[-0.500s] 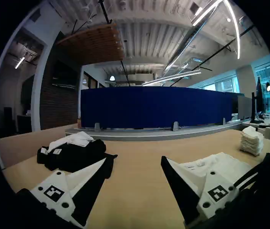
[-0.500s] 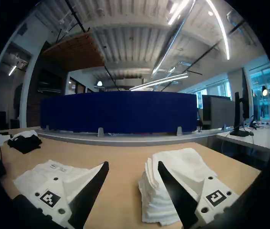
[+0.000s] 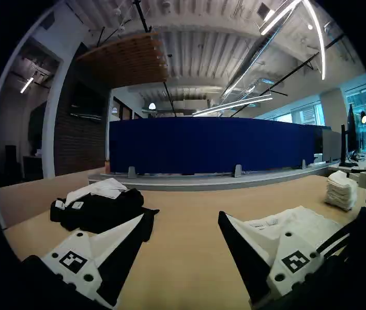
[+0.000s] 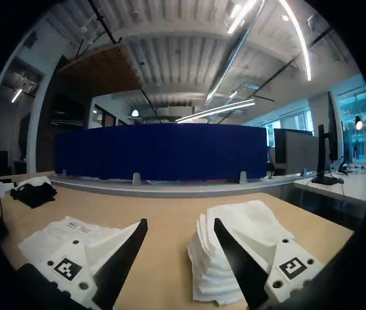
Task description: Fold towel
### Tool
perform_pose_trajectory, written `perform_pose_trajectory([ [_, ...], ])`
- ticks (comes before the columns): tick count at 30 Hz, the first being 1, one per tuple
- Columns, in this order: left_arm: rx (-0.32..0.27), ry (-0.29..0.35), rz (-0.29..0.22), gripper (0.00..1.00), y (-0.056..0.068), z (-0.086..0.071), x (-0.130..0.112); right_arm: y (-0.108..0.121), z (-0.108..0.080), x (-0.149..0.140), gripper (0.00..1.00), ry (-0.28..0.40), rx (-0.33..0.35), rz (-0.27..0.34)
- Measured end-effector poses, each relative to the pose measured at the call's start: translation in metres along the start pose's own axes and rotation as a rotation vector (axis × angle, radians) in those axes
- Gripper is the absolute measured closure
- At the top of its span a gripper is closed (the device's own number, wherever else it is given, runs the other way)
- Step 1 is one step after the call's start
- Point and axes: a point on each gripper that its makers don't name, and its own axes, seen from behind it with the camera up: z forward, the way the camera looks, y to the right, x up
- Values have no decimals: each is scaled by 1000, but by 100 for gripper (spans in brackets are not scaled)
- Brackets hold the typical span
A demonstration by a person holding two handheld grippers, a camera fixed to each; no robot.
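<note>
Fingers [image 3: 97, 247] of the left gripper [image 3: 181, 214] stood wide apart, nothing between them. Right gripper [image 4: 180, 220] likewise spread wide and empty. Both hung low over the wooden table [image 3: 193, 243], touching no cloth.

White towel [image 4: 61, 233] lay flat on the near table between the two grippers. It sat just beyond the right gripper's left finger, and partly behind the left gripper's right finger in the left gripper view. Small tags showed on its upper face. Could not tell whether it already carried a fold.

Right of it, near the right gripper, a stack of folded white towels [image 4: 245, 227], edges fairly even. Far left, well apart, a heap of dark cloth [image 3: 103, 209] with a white piece on top. Blue partition [image 3: 209, 144] closed off the far edge. Monitor [image 4: 322, 150] on a desk to the right.

Judged: several towels done and stacked, one laid out but not gripped, the heap probably waiting. Fold of the flat towel not yet begun, as far as seen.
</note>
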Motion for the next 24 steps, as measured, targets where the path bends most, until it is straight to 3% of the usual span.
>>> perform_pose_trajectory([
  [24, -5, -1, -4, 2, 0, 1, 0, -1, -2, -2, 0, -19, -3, -3],
])
